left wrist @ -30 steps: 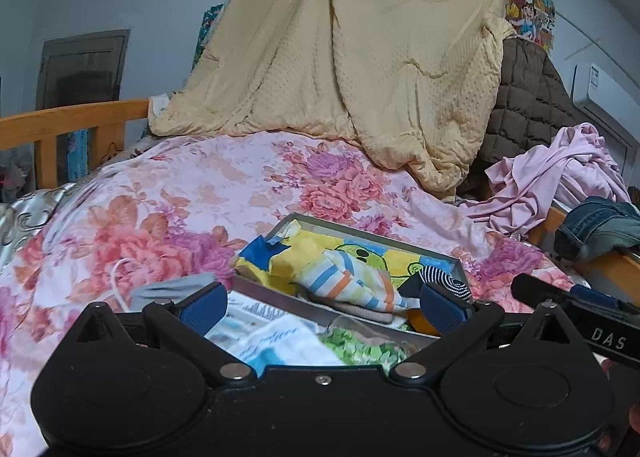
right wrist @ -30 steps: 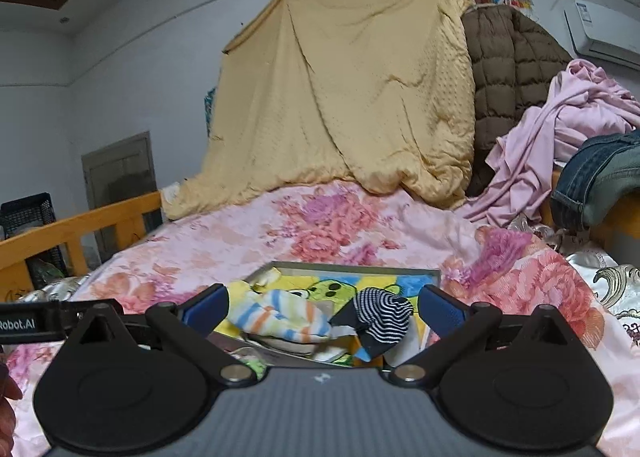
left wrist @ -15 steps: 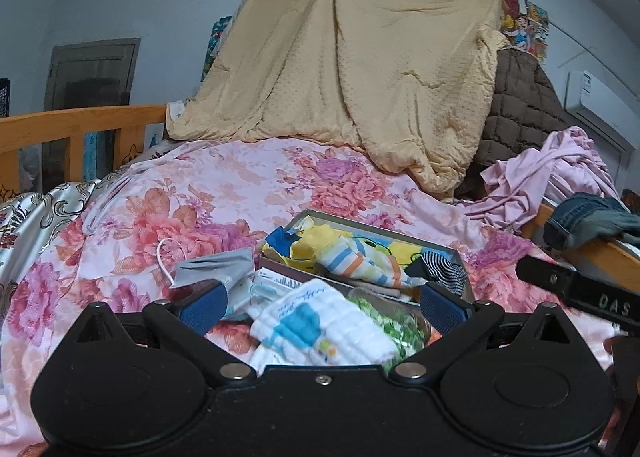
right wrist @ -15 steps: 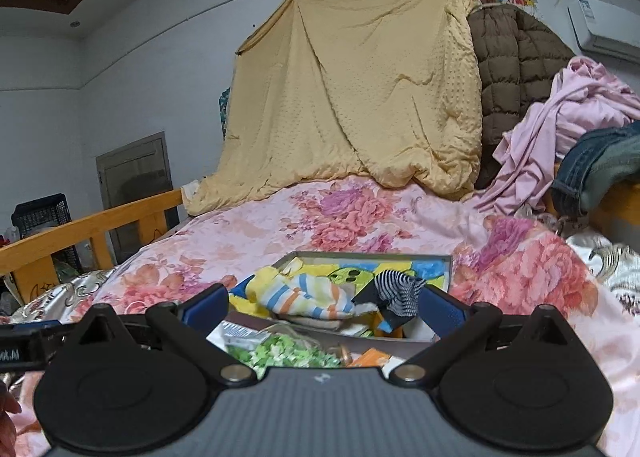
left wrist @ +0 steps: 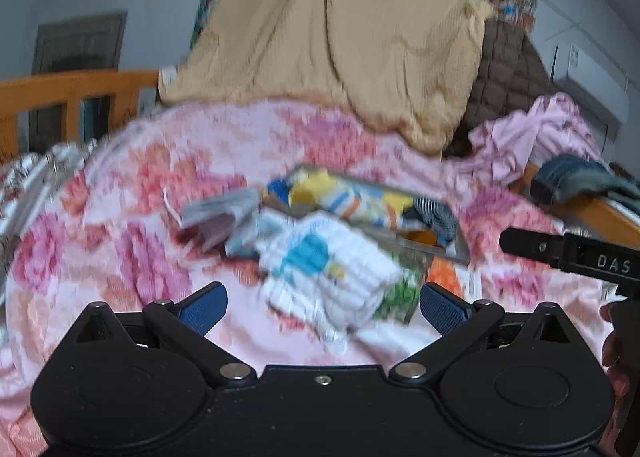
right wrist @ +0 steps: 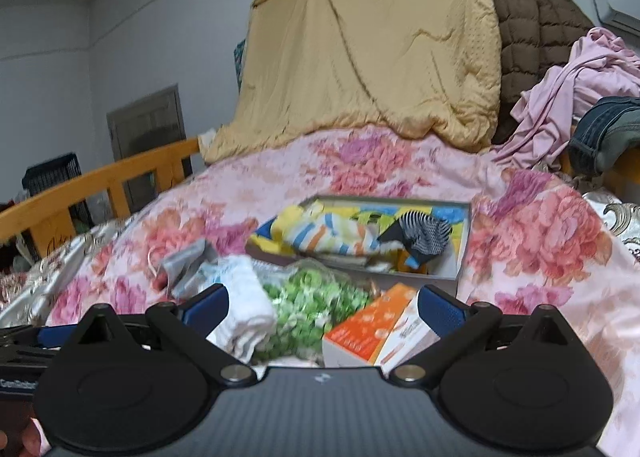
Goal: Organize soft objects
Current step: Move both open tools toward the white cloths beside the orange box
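A shallow grey box [right wrist: 460,253] lies on the floral bedspread and holds a striped pastel cloth [right wrist: 328,237] and a black-and-white striped sock [right wrist: 424,233]. In front of it lie a white towel with blue print [left wrist: 328,273], which also shows in the right wrist view [right wrist: 244,297], a green-patterned bag [right wrist: 308,305], an orange carton [right wrist: 368,325] and a grey face mask [left wrist: 216,209]. My left gripper [left wrist: 322,307] is open and empty just short of the white towel. My right gripper [right wrist: 322,307] is open and empty above the green bag and carton. The left wrist view is blurred.
A tan quilt [right wrist: 372,57], brown quilted coat [right wrist: 532,29], pink clothes [right wrist: 580,89] and jeans [right wrist: 608,129] pile up at the back and right. A wooden bed rail [right wrist: 100,189] runs along the left. The right gripper's body [left wrist: 572,253] shows in the left wrist view.
Both grippers have pulled back and risen from the box. More of the pile before the box now shows: the towel, green bag and orange carton. Both stay open.
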A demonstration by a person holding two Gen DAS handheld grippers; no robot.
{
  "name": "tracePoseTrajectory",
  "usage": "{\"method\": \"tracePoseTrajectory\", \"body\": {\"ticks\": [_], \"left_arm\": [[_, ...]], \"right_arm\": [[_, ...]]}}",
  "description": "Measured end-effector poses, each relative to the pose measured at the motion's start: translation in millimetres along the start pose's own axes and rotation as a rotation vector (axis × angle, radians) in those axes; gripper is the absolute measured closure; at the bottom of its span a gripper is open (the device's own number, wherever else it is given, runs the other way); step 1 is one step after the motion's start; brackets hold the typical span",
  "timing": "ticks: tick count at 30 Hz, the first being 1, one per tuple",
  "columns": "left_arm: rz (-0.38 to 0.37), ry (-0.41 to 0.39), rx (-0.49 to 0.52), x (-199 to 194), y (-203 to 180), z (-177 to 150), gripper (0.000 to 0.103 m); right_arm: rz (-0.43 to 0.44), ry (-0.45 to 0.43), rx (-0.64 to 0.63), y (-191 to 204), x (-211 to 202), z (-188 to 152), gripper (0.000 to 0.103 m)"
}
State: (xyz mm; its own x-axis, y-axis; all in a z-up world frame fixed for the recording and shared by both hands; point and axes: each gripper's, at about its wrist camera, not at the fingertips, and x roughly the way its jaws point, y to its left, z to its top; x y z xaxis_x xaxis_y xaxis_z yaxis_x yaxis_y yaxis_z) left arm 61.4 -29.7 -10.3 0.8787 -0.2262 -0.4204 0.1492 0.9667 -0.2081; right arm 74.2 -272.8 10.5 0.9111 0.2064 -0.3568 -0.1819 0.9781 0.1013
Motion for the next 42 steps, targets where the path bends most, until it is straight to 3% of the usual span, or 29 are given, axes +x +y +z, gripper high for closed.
{"method": "tracePoseTrajectory", "body": {"ticks": [5,14,20,24,35,42], "left_arm": [[-0.007,0.06,-0.007,11,5,-7,0.001],[0.034,0.083,-0.055,18,15,-4,0.001],[0.045,0.093,-0.073,26,19,-4,0.001],[0.044,0.083,-0.078,28,19,-3,0.001],[0.017,0.088,-0.076,53,24,10,0.001],[-0.065,0.071,-0.069,81,26,28,0.001]], "right_arm": [[-0.025,0.09,-0.031,8,15,-5,0.0],[-0.047,0.179,-0.068,14,32,-12,0.0],[-0.137,0.253,-0.118,21,48,-18,0.0],[-0.192,0.255,-0.159,30,50,-23,0.0],[-0.144,0.319,-0.137,37,67,-33,0.0],[-0.144,0.321,-0.082,30,76,-36,0.0]]}}
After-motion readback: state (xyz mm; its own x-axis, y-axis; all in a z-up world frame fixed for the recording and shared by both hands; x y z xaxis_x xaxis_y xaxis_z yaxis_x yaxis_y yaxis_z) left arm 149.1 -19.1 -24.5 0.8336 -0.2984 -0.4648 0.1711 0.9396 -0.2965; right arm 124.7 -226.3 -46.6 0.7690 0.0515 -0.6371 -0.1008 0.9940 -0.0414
